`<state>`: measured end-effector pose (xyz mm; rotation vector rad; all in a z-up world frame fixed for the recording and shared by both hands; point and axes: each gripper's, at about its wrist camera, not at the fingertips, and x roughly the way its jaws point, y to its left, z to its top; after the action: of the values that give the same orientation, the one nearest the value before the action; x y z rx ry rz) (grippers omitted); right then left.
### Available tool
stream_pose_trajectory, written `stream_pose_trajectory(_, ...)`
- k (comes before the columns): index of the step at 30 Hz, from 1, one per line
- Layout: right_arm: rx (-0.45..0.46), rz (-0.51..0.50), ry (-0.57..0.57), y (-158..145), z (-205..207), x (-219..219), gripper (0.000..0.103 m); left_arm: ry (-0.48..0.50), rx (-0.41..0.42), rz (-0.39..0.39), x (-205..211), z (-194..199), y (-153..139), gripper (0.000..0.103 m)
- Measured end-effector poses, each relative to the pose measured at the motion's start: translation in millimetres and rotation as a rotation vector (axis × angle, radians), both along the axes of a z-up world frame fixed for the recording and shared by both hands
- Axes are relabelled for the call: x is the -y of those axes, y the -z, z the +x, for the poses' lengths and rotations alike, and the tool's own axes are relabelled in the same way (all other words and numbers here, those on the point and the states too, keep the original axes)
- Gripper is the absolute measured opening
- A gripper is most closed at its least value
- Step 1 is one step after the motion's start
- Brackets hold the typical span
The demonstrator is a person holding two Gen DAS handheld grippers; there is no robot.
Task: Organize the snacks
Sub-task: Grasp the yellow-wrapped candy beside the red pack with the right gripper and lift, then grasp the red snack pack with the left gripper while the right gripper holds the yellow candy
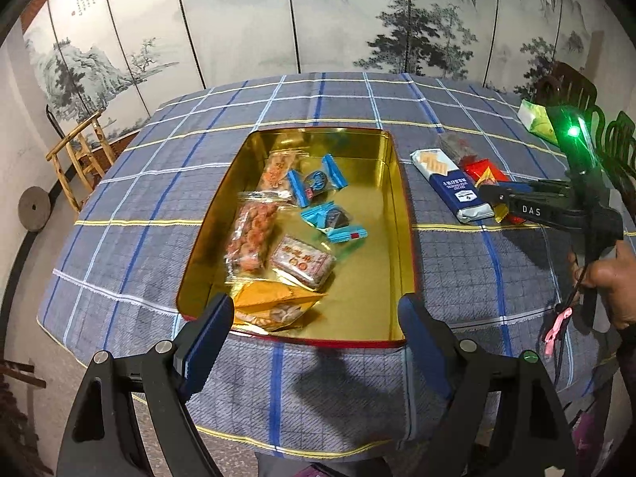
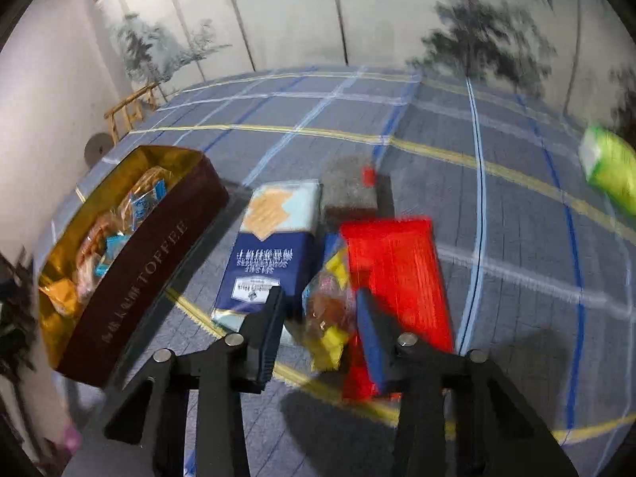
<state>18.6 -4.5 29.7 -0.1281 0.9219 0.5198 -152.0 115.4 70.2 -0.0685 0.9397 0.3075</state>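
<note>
Item: yellow-wrapped snack (image 2: 328,318), lying on the tabletop (image 2: 497,278) between blue cracker pack (image 2: 270,254) and red packet (image 2: 397,274), long axis toward twelve o'clock, directly between the right gripper (image 2: 318,322) jaws; tin (image 2: 135,278) at nine o'clock. Right jaws narrowed about the snack, apparently clenched on it, though blur obscures pad contact; left gripper (image 1: 314,326) is held released and empty over the tin's near rim.

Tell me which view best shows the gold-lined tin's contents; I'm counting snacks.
The left wrist view: it looks down into the gold-lined tin, wrappers distinct. The right wrist view shows its maroon side wall, contents blurred and partly hidden.
</note>
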Motion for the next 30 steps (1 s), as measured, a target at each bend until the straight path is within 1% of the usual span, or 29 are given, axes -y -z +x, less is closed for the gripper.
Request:
stream_pose_trajectory(2,-0.014,0.025,0.007,-4.2,-0.7,5.3,0.026,0.014,0.001,0.008,5.9,3.7,-3.2,0.081)
stream_pose_trajectory(4,0.012,0.048,0.018,-12.8,-8.7,18.4,0.026,0.038,0.012,0.016,14.9,7.1,-8.7,0.081)
stream_pose_trajectory(6,0.035,0.081,0.045,-21.7,-22.8,43.3,0.026,0.081,0.024,0.003,26.9,12.3,-14.4,0.081)
stream_pose_trajectory(8,0.053,0.073,0.096,-23.3,-32.0,74.0,0.026,0.134,0.017,-0.050,38.5,21.0,-17.1,0.081)
stream_pose_trajectory(11,0.065,0.042,0.217,-16.8,-38.0,134.6,0.026,0.223,-0.022,-0.189,59.2,45.7,-19.3,0.081)
stream_pose_trajectory(12,0.062,0.040,0.250,-14.9,-37.8,150.7,0.026,0.241,-0.031,-0.227,64.9,53.6,-20.2,0.081)
stream_pose_trajectory(14,0.077,-0.005,0.338,-9.1,-40.7,190.7,0.026,0.271,-0.062,-0.329,80.5,77.8,-20.1,0.081)
stream_pose_trajectory(16,0.079,-0.022,0.388,-3.6,-41.9,217.2,0.026,0.291,-0.089,-0.416,95.2,101.8,-16.5,0.085)
stream_pose_trajectory(17,0.076,-0.020,0.405,-1.0,-42.0,227.8,0.026,0.283,-0.102,-0.430,102.2,112.5,-14.1,0.085)
stream_pose_trajectory(18,0.074,-0.017,0.420,2.1,-42.4,236.3,0.026,0.266,-0.116,-0.435,111.6,127.7,-10.6,0.085)
stream_pose_trajectory(21,0.080,0.027,0.433,7.7,-44.9,252.4,0.026,0.227,-0.157,-0.404,133.3,168.0,0.6,0.085)
stream_pose_trajectory(24,0.100,0.041,0.426,8.5,-46.0,251.7,0.026,0.172,-0.220,-0.403,142.4,203.7,17.4,0.085)
stream_pose_trajectory(25,0.089,0.055,0.419,10.1,-44.6,251.5,0.026,0.153,-0.242,-0.399,145.0,215.3,23.7,0.085)
stream_pose_trajectory(27,0.084,0.085,0.413,11.3,-43.7,255.0,0.026,0.112,-0.265,-0.372,146.2,231.3,33.8,0.085)
stream_pose_trajectory(30,0.070,0.133,0.406,14.2,-41.3,261.3,0.026,0.044,-0.294,-0.354,145.3,246.9,48.0,0.085)
